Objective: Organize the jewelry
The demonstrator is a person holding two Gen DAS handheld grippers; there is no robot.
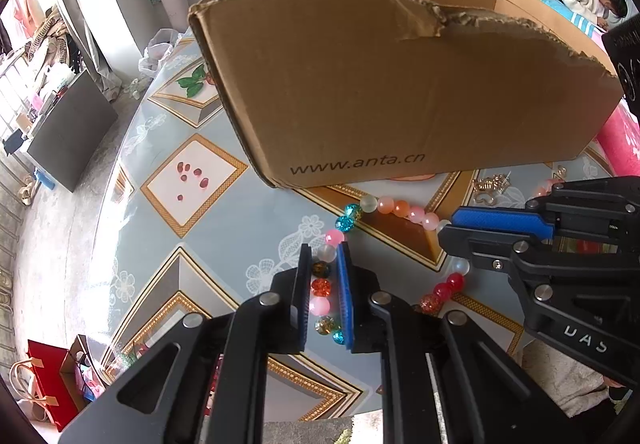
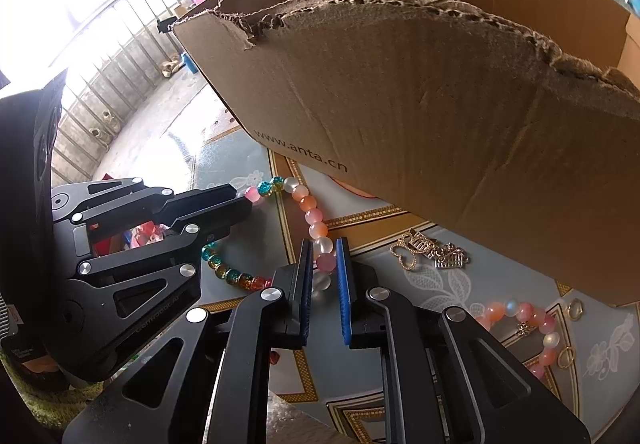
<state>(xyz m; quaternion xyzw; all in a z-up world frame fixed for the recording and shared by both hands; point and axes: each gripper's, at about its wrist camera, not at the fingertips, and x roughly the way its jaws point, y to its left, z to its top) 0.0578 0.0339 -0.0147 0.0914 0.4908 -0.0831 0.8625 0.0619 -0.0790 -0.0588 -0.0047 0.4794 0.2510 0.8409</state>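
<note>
On the patterned tabletop (image 1: 200, 172) just near of the torn cardboard box (image 1: 400, 84), both the left tool (image 1: 323, 284) and right tool (image 2: 323, 276) are clenched on the long bead necklace (image 1: 400, 208), while a bead bracelet (image 2: 536, 324), gold charms (image 2: 432, 250) and rings (image 2: 575, 309) lie unsorted, so little looks done.

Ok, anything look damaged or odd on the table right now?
Yes: the cardboard box has a ragged, torn top edge on its near wall, exposing the corrugation. The gold charms lie loose on the table beside it.
</note>
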